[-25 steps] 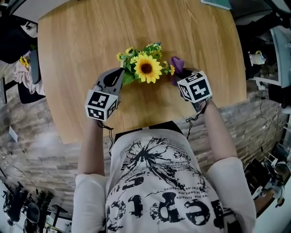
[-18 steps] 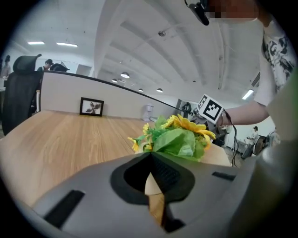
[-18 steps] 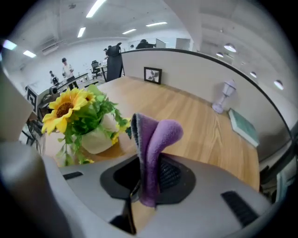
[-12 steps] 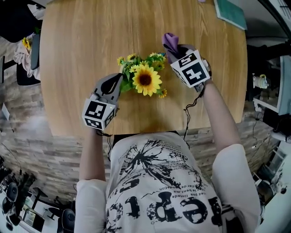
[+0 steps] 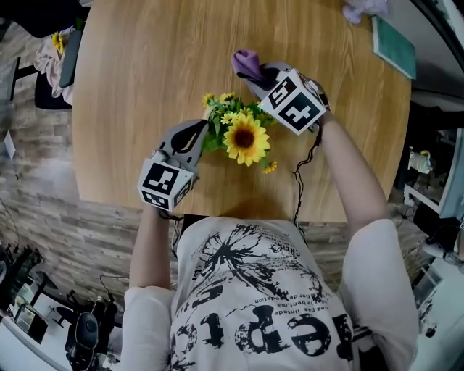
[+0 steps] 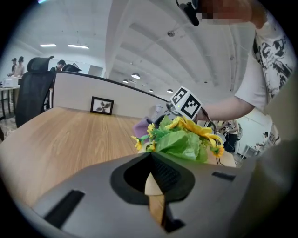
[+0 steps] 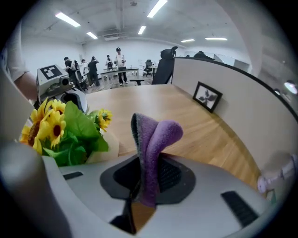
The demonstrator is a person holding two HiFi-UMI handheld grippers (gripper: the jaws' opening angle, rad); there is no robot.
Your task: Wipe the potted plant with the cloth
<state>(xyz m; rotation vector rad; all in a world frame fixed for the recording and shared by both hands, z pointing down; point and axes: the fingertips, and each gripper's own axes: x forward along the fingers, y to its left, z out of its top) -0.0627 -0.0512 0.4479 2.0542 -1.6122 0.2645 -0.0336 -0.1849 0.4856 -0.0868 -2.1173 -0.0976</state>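
Note:
The potted plant [image 5: 243, 136], a sunflower with small yellow blooms and green leaves in a cream pot, stands on the round wooden table [image 5: 130, 87]. My left gripper [image 5: 205, 129] is shut, its tips against the leaves on the plant's left side; I cannot tell whether it pinches anything. From the left gripper view the plant [image 6: 186, 139] rises just past the closed jaws of the left gripper [image 6: 151, 155]. My right gripper [image 5: 255, 72] is beyond the plant, shut on a purple cloth [image 5: 245, 61]. The cloth [image 7: 153, 139] sticks up folded from the right gripper [image 7: 146, 162], with the plant [image 7: 56, 130] to its left.
A teal book [image 5: 395, 47] and a pale lilac bundle [image 5: 362, 9] lie at the table's far right. A small framed picture [image 7: 207, 96] stands at the table's edge by a partition. An office chair [image 6: 35, 88] and people are in the background.
My right gripper has carried the cloth from the plant's right side round to its far side and rolled. The left gripper has stayed at the plant's left.

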